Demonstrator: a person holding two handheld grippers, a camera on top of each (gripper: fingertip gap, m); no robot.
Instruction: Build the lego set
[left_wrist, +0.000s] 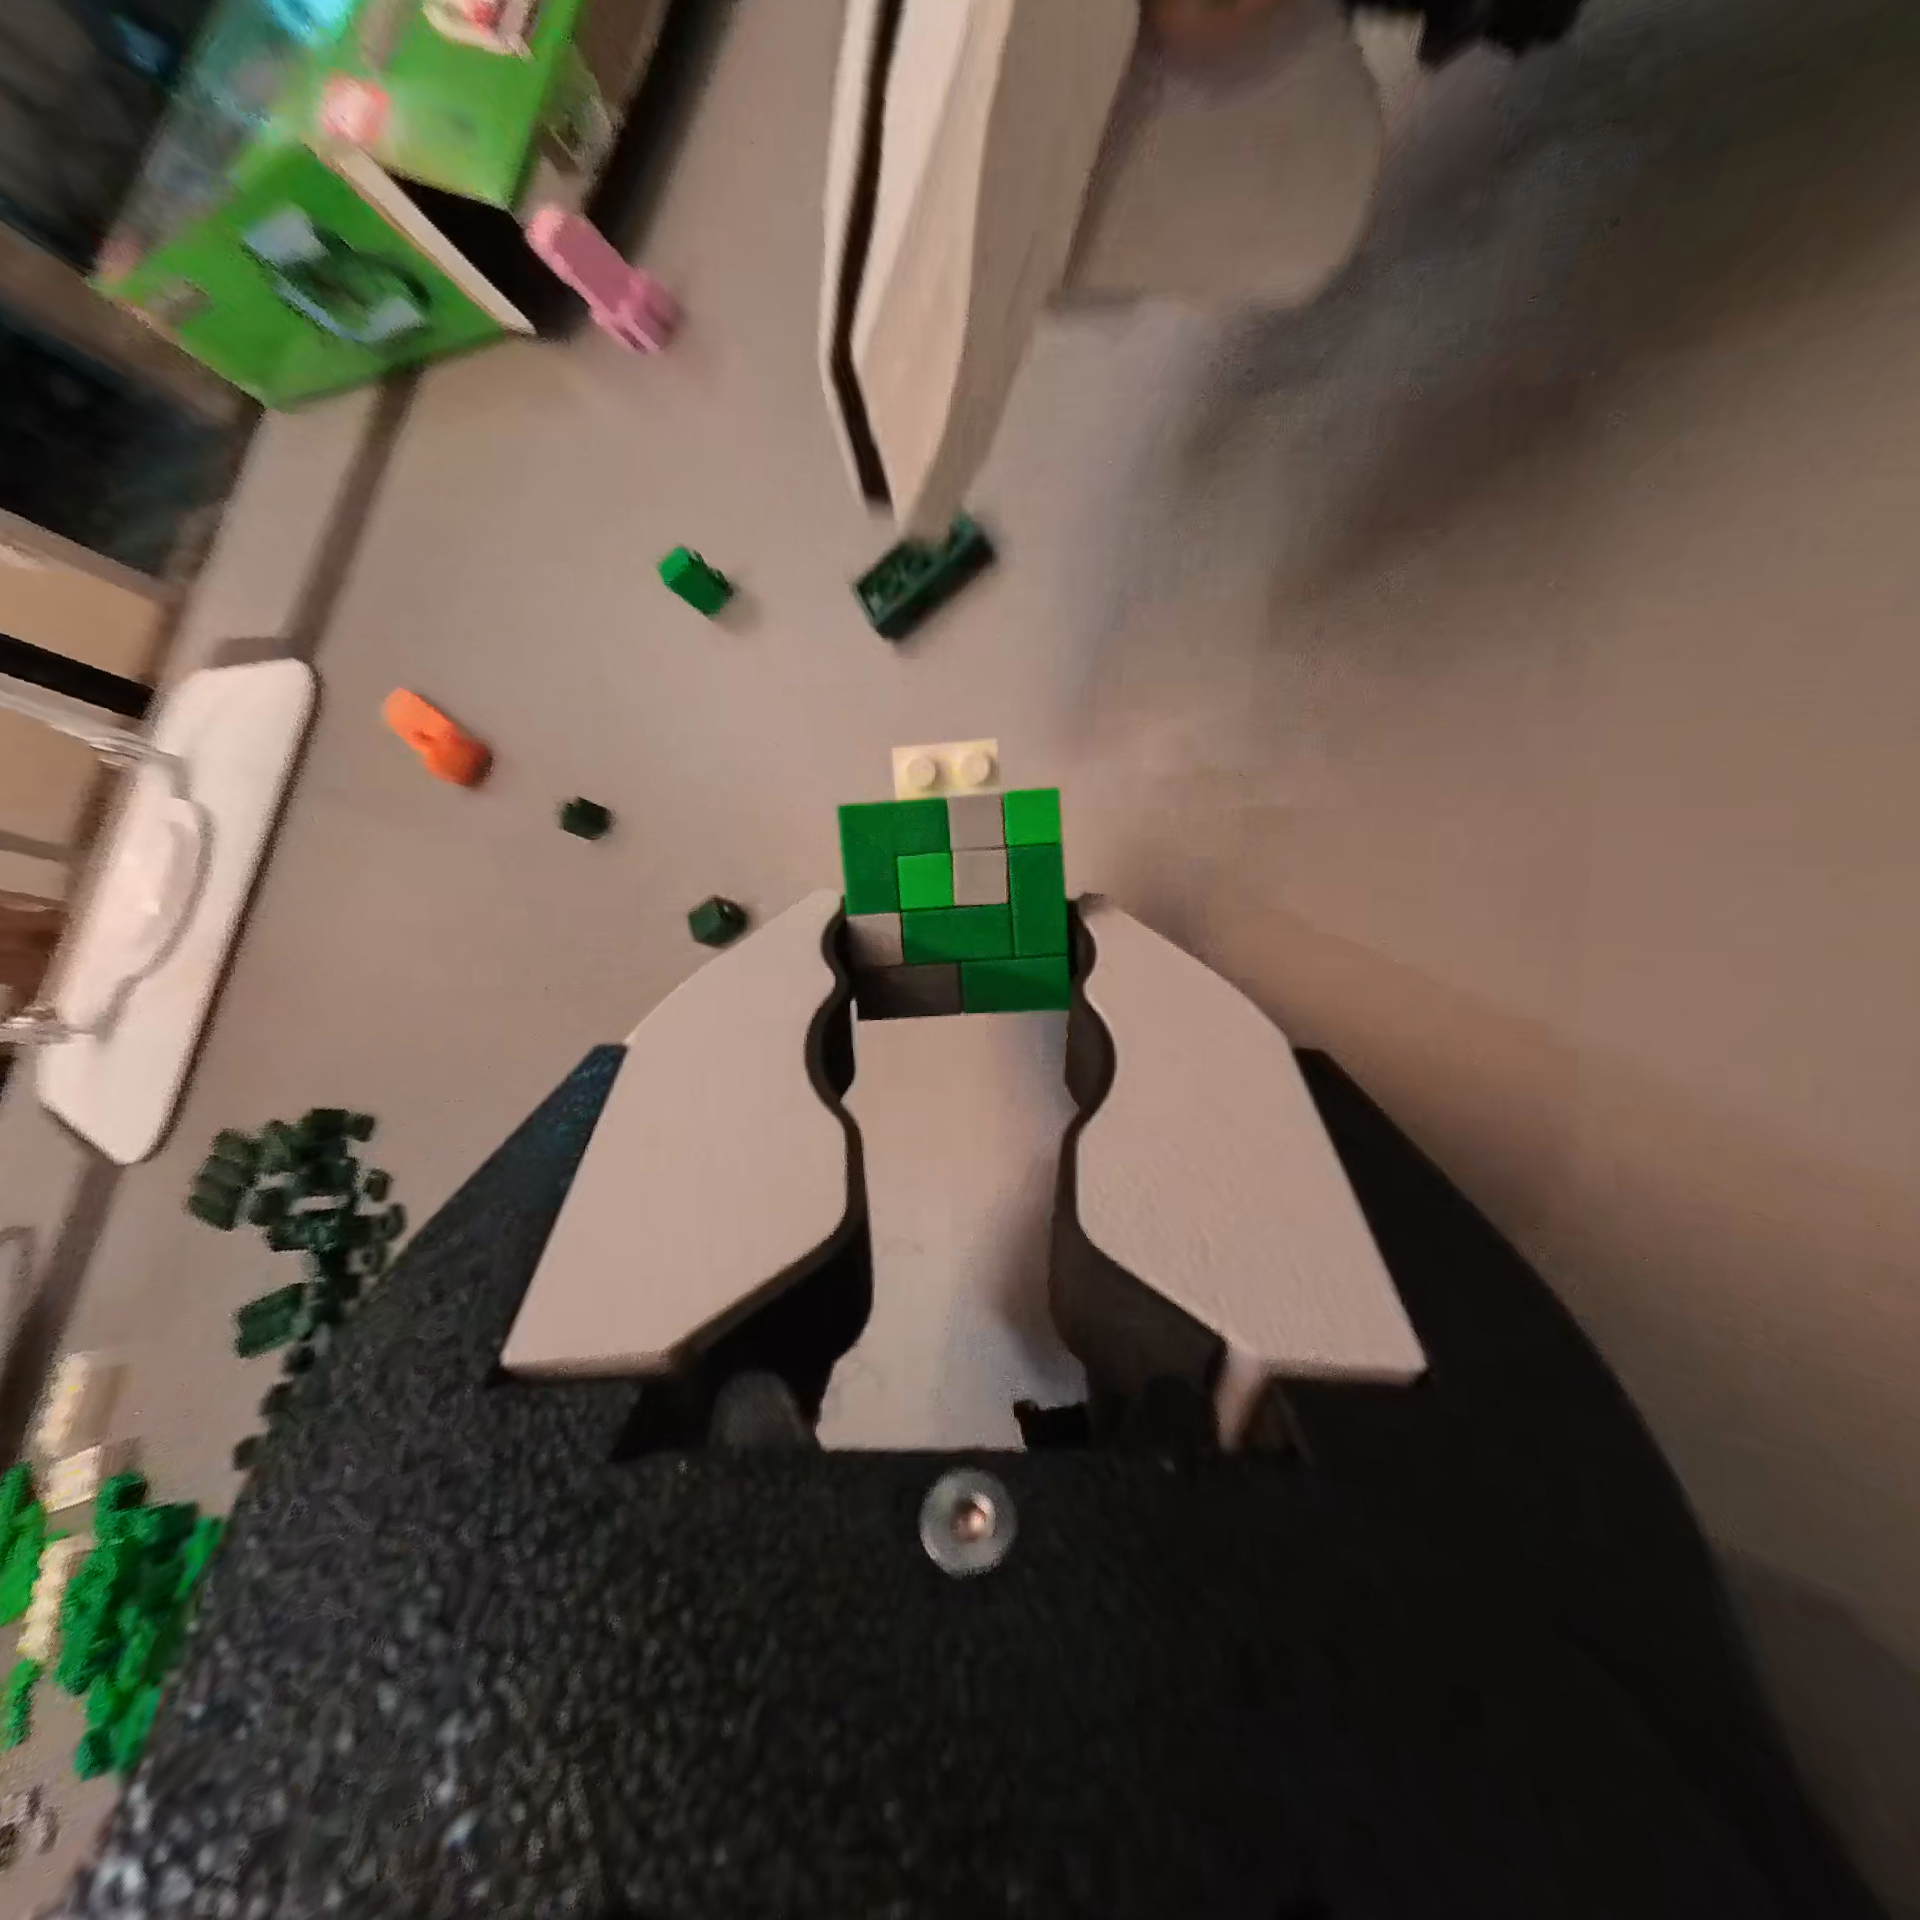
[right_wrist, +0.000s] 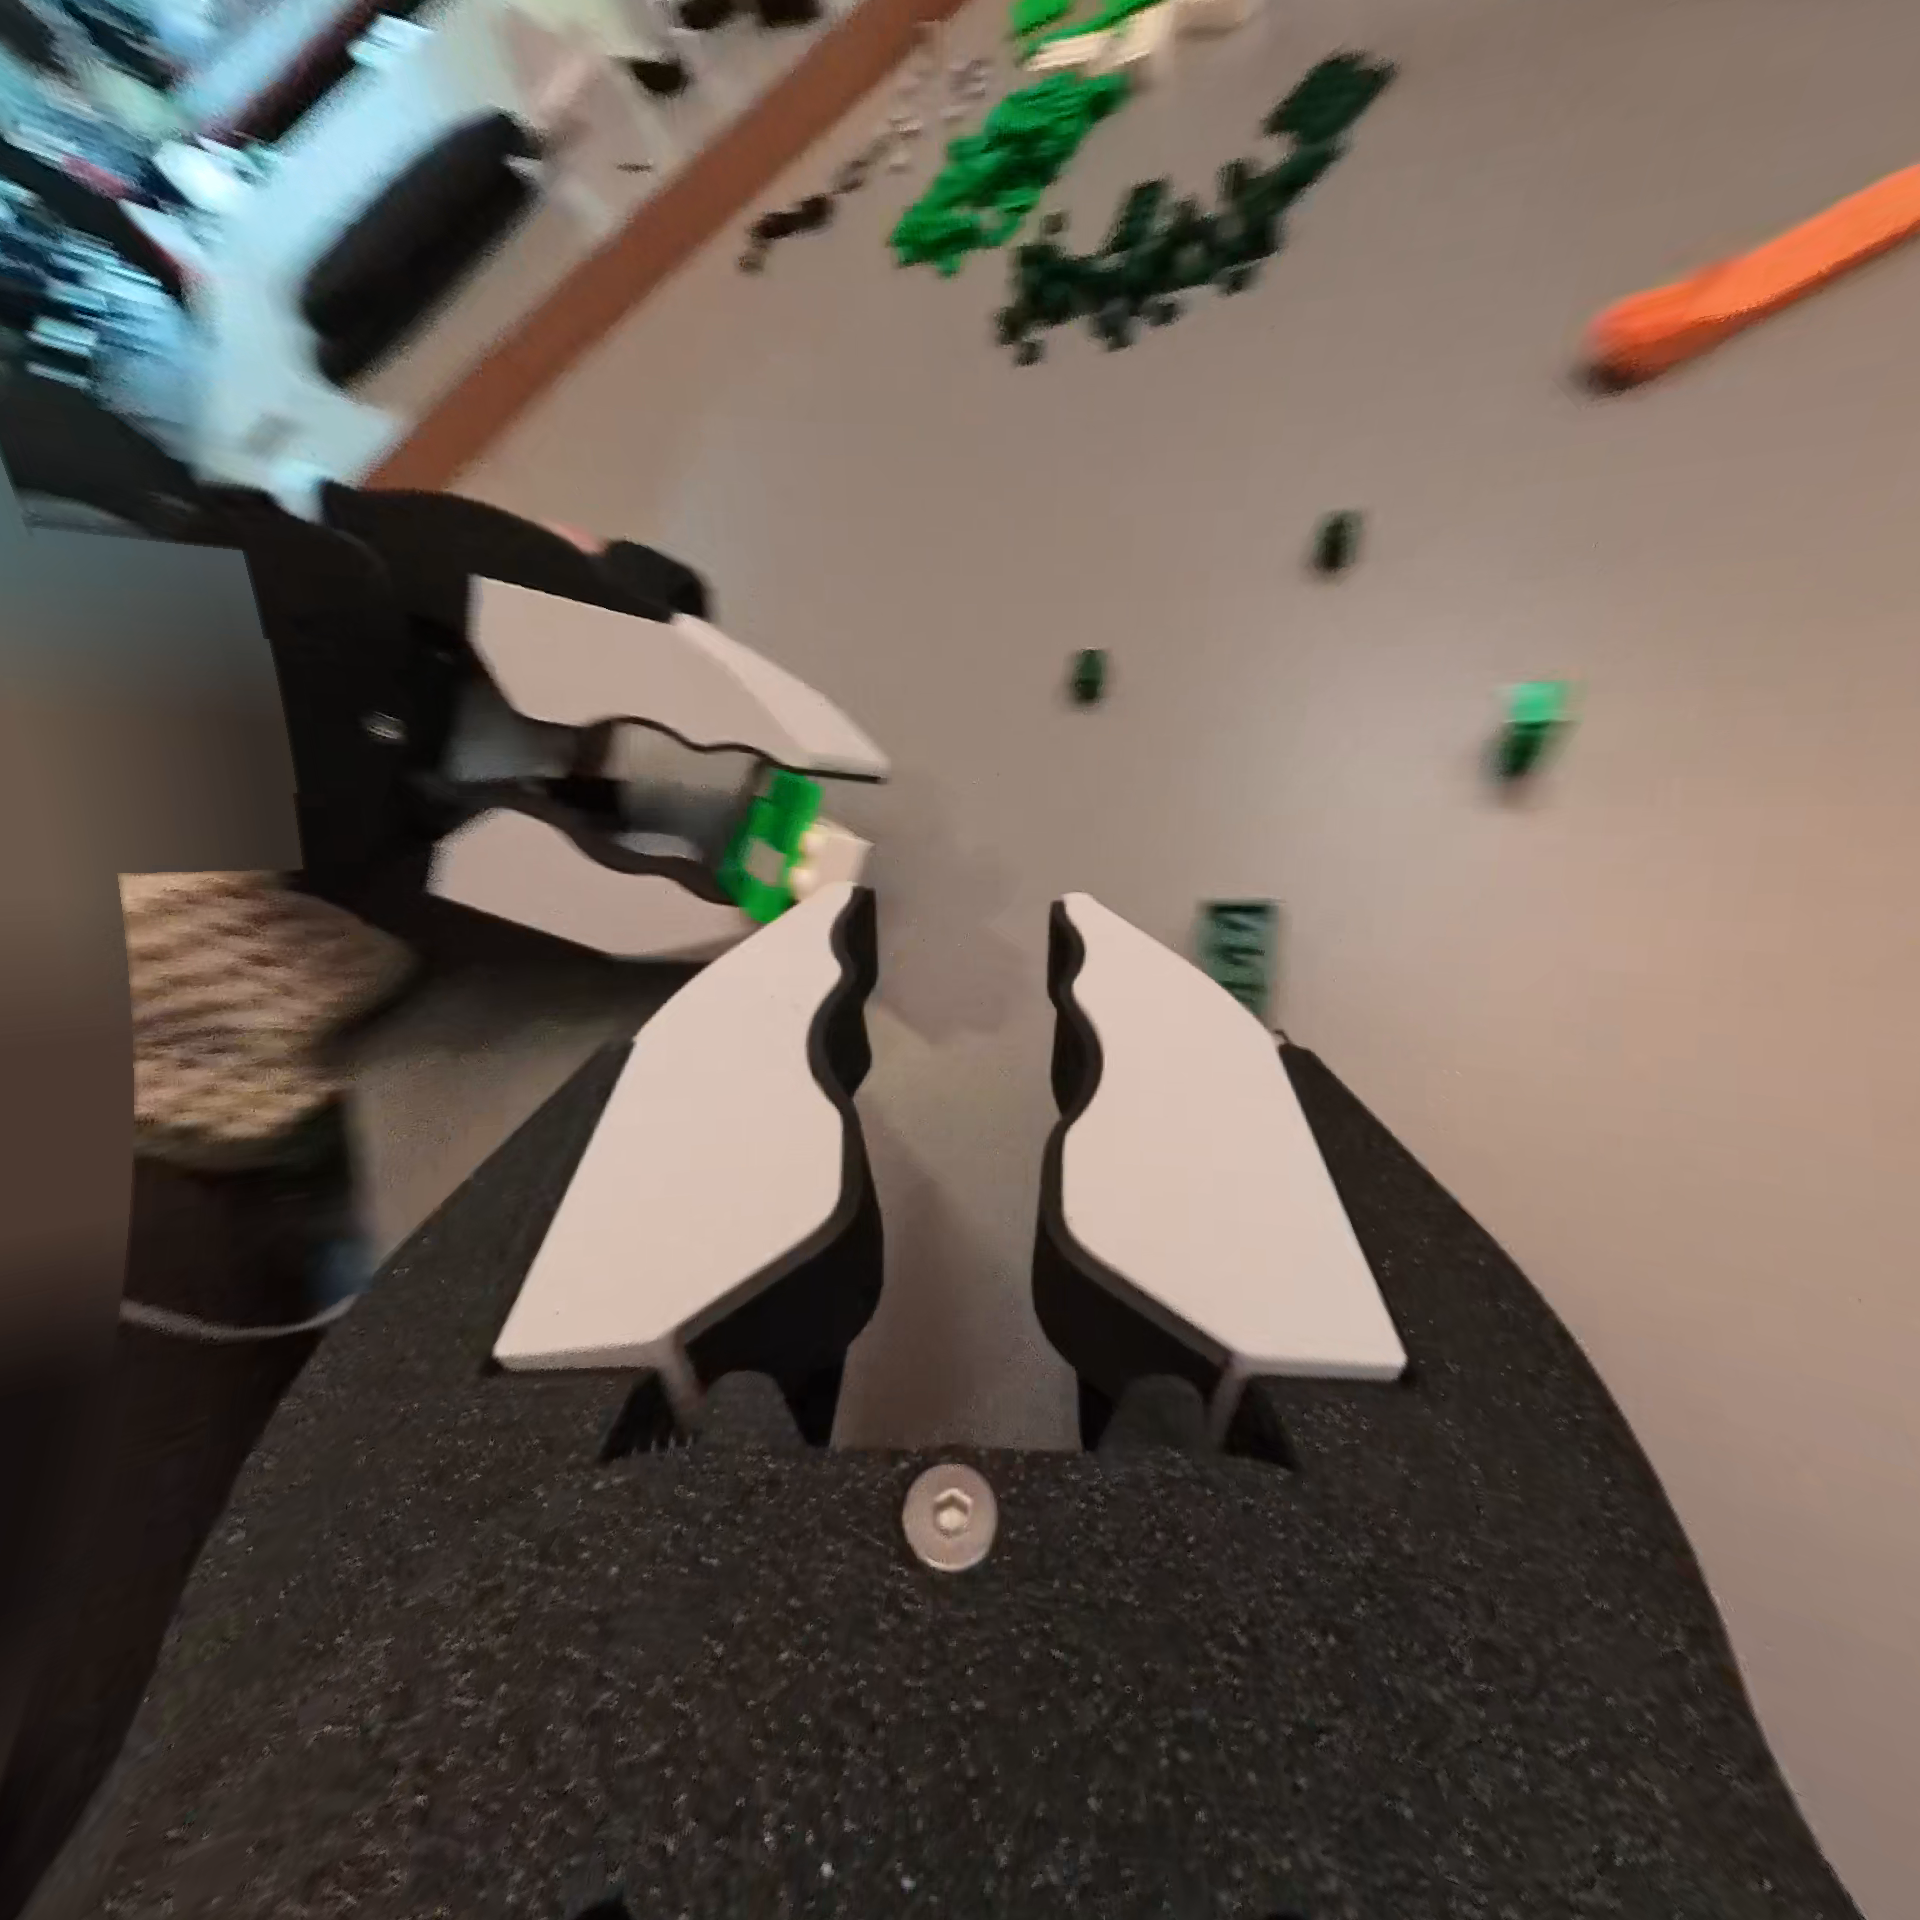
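My left gripper (left_wrist: 961, 935) is shut on a small green and grey lego block assembly (left_wrist: 956, 894) with a cream plate (left_wrist: 945, 767) at its far end, held above the grey table (left_wrist: 1351, 935). The right gripper shows far off in the left wrist view (left_wrist: 914, 260), its tip near a dark green plate (left_wrist: 923, 588). In the right wrist view my right gripper (right_wrist: 961, 914) is open and empty. The left gripper (right_wrist: 831, 821) shows at the left with the assembly (right_wrist: 779, 842) in it. The dark green plate (right_wrist: 1236, 951) lies just right of my right fingers.
Loose green bricks (left_wrist: 694, 578) (left_wrist: 717, 918) and an orange tool (left_wrist: 436, 736) lie on the table. A pink piece (left_wrist: 603, 275) sits by a green box (left_wrist: 312, 281). Piles of green pieces (right_wrist: 1039, 166) (left_wrist: 301, 1205) and an orange tool (right_wrist: 1745, 281) lie farther off. A white tray (left_wrist: 177, 904) stands at the left. My right gripper's tips are some 20 centimeters from the pink piece (left_wrist: 603, 275).
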